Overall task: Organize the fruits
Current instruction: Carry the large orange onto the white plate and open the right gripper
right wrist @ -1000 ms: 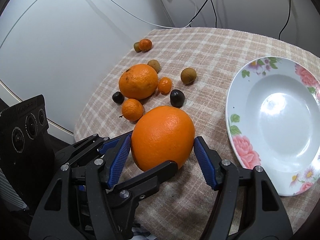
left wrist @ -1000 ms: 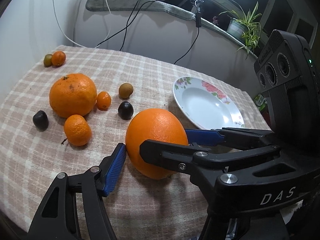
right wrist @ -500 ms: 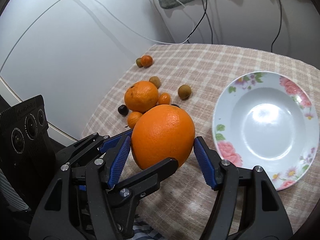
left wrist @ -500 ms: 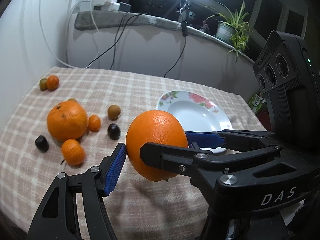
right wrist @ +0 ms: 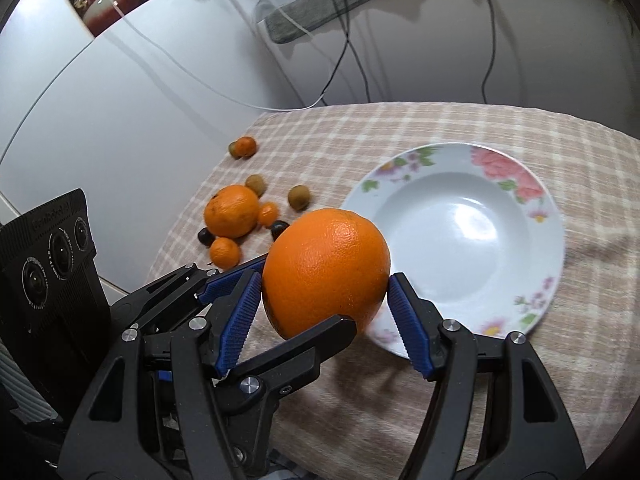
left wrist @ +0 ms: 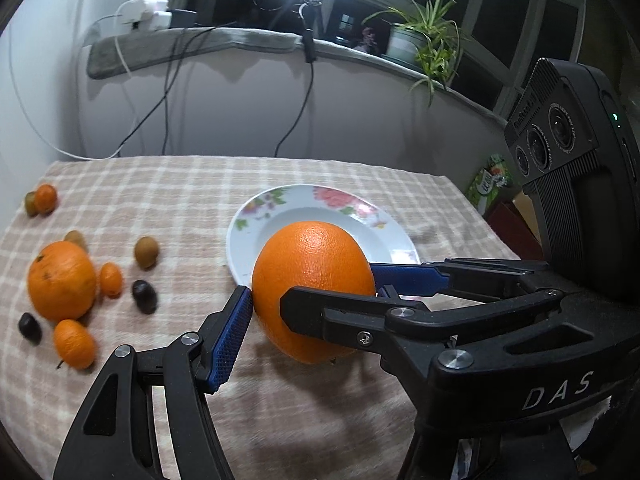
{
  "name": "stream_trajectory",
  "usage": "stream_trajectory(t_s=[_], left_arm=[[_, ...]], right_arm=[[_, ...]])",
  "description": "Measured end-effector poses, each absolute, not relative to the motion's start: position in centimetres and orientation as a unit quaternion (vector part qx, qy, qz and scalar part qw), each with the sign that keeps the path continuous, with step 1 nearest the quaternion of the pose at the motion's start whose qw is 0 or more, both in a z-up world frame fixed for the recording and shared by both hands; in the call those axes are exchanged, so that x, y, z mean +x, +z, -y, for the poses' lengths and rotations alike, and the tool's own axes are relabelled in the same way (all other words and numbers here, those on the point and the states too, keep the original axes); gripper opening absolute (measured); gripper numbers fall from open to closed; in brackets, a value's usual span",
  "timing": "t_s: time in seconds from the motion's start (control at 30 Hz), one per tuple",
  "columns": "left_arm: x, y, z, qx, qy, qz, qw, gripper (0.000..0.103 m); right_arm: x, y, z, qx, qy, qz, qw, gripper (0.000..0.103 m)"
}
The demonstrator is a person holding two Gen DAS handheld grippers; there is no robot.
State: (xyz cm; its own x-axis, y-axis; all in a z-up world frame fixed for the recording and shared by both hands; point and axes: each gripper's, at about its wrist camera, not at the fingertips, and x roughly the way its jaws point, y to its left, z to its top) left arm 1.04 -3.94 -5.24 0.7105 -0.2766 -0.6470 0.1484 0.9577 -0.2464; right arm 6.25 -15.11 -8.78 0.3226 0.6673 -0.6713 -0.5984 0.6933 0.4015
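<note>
A large orange (left wrist: 314,280) (right wrist: 326,268) is held in the air between both grippers, above the near rim of a white floral plate (left wrist: 280,216) (right wrist: 460,220). My left gripper (left wrist: 310,300) has its blue pads against the orange's sides. My right gripper (right wrist: 324,308) is also closed around it, crossing the left one. On the checked cloth to the left lie a big orange (left wrist: 62,280) (right wrist: 231,211), small mandarins (left wrist: 74,343), dark plums (left wrist: 144,295) and a brown-green fruit (left wrist: 146,252).
A small orange and green fruit pair (left wrist: 40,200) sits at the table's far left edge. A wall with hanging cables (left wrist: 296,120) stands behind the table. A potted plant (left wrist: 424,48) is on the sill. A green box (left wrist: 490,180) lies beyond the right edge.
Both grippers lifted the large orange off the cloth and carried it right, toward the plate. The other fruits stayed where they were.
</note>
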Motion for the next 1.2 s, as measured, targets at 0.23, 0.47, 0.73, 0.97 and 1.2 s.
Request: stream_trajectory(t_s=[0.23, 0.47, 0.73, 0.97, 1.2], left_arm=[[1.8, -5.6, 5.1, -0.083, -0.124, -0.368, 0.918, 0.064], [1.9, -5.6, 5.0, -0.087, -0.126, -0.373, 0.915, 0.064], [1.7, -5.4, 4.8, -0.085, -0.120, -0.366, 0.919, 0.064], [1.4, -5.5, 4.6, -0.089, -0.118, -0.367, 0.918, 0.064], [1.0, -5.3, 3.9, -0.092, -0.110, -0.364, 0.920, 0.064]], right_arm=[[7.0, -9.3, 16.5, 0.053, 0.380, -0.438, 0.813, 0.068], [7.2, -9.5, 16.6, 0.058, 0.378, -0.441, 0.812, 0.069], [7.1, -8.3, 17.4, 0.054, 0.362, -0.417, 0.832, 0.069], [7.2, -8.0, 18.0, 0.055, 0.354, -0.414, 0.837, 0.069], [7.1, -8.1, 17.8, 0.050, 0.352, -0.411, 0.840, 0.069]])
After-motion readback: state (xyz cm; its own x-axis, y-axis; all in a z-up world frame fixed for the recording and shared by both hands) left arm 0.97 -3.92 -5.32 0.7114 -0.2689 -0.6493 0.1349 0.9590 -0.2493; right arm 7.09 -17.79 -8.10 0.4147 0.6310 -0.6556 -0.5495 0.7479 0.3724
